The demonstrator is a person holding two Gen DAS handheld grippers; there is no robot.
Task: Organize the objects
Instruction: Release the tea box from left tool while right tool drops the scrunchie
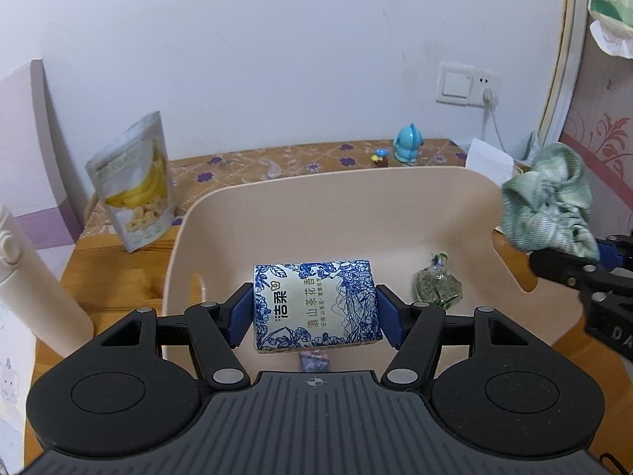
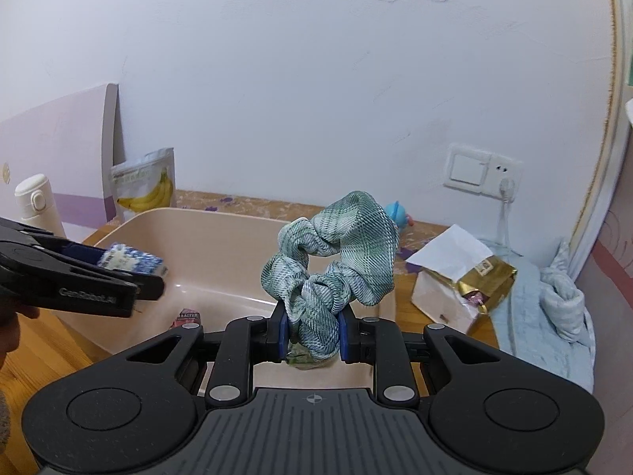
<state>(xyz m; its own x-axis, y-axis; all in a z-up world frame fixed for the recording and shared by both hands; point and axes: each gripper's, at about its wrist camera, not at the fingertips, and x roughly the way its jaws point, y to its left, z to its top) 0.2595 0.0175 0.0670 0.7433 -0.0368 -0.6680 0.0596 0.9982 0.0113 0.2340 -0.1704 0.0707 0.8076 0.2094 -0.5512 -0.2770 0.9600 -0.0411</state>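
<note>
Tissue pack (image 1: 316, 306) and scrunchie (image 2: 330, 255) clamped above bin (image 1: 356, 206).

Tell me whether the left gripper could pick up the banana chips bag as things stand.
Probably not yet: the left gripper is shut on the tissue pack over the bin. The banana chips bag itself stands unobstructed.

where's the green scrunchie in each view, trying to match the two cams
Left wrist view: the green scrunchie is at the right edge, held by the right gripper above the bin's right rim.
Right wrist view: it sits dead centre, pinched between the blue pads.
Shared landmark: the beige bin; the banana chip pouch stands behind it.
</note>
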